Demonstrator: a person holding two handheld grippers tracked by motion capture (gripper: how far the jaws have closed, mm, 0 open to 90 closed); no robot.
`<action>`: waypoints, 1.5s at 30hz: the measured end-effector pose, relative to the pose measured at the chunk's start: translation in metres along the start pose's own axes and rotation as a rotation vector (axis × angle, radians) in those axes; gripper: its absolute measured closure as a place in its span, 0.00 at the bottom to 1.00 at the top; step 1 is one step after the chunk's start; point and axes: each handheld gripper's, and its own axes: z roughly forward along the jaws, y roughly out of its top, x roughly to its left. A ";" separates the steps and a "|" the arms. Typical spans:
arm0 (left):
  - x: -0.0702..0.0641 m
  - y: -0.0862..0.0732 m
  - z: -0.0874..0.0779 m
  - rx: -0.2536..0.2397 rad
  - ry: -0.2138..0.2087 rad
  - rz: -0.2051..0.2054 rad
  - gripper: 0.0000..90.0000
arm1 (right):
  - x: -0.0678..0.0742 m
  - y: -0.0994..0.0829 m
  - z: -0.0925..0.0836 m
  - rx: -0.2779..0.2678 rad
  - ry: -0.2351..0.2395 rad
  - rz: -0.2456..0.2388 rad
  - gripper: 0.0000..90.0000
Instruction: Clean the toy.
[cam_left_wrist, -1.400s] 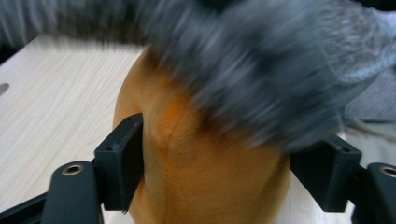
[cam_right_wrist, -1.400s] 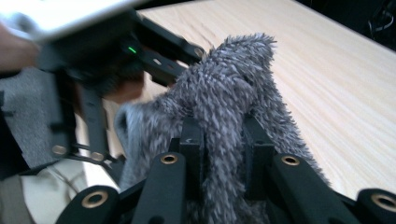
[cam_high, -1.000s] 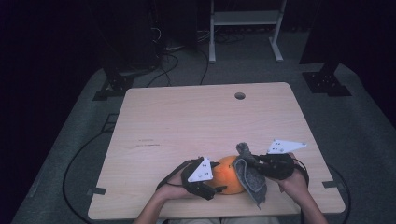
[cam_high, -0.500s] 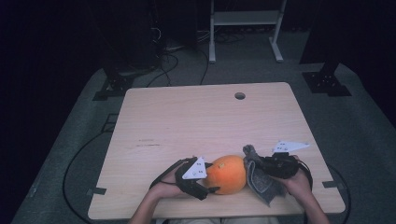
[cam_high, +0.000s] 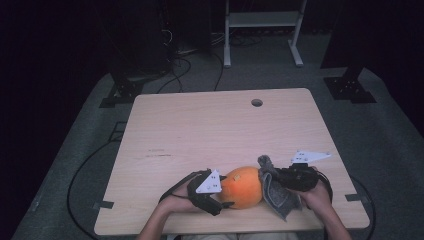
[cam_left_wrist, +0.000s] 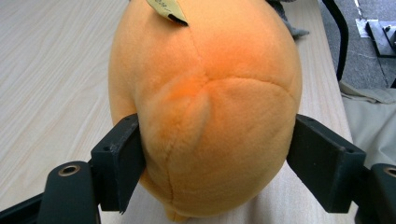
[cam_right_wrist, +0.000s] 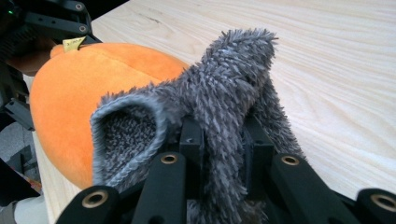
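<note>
The orange plush toy (cam_high: 244, 186) lies on the near edge of the bench (cam_high: 210, 130), between the two hands. The left tool (cam_high: 223, 198) sits on the toy's left, with its jaws astride the toy's rounded end. In the left gripper view, the left tool (cam_left_wrist: 210, 163) has one jaw against the plush (cam_left_wrist: 205, 102) on one flank, while a thin gap shows at the other jaw. Its jaws have just been opening slightly with the toy between them, so the hold reads as eased and loose, not clenched. The right tool (cam_high: 281, 179) sits on the toy's right and is clenched on a grey shaggy cloth (cam_high: 276, 191), which drapes down against the toy's right flank. The governing relation: the toy's long axis runs left to right across the bench, from one tool towards the other, and the cloth lies directly right of the toy, touching it. The right hand (cam_high: 315, 192) carries the cloth and is best placed to wipe; the left hand steadies the toy. The right gripper view shows the right tool (cam_right_wrist: 219, 140) pinching a fold of the cloth (cam_right_wrist: 224, 98), and a small yellow tag (cam_right_wrist: 74, 44) on the toy (cam_right_wrist: 88, 93), details too small in the high view. The high view alone shows both tools lying in line across the bench.
</note>
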 end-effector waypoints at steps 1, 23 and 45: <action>0.000 0.000 0.000 -0.003 -0.001 -0.001 0.26 | 0.001 0.002 -0.002 -0.023 0.012 -0.005 0.81; 0.003 -0.004 0.003 -0.030 0.000 -0.040 0.25 | 0.001 -0.002 0.006 0.060 0.019 -0.028 0.82; -0.009 0.007 0.016 -0.091 0.153 0.104 0.32 | 0.027 0.015 -0.005 -0.026 0.002 -0.119 0.83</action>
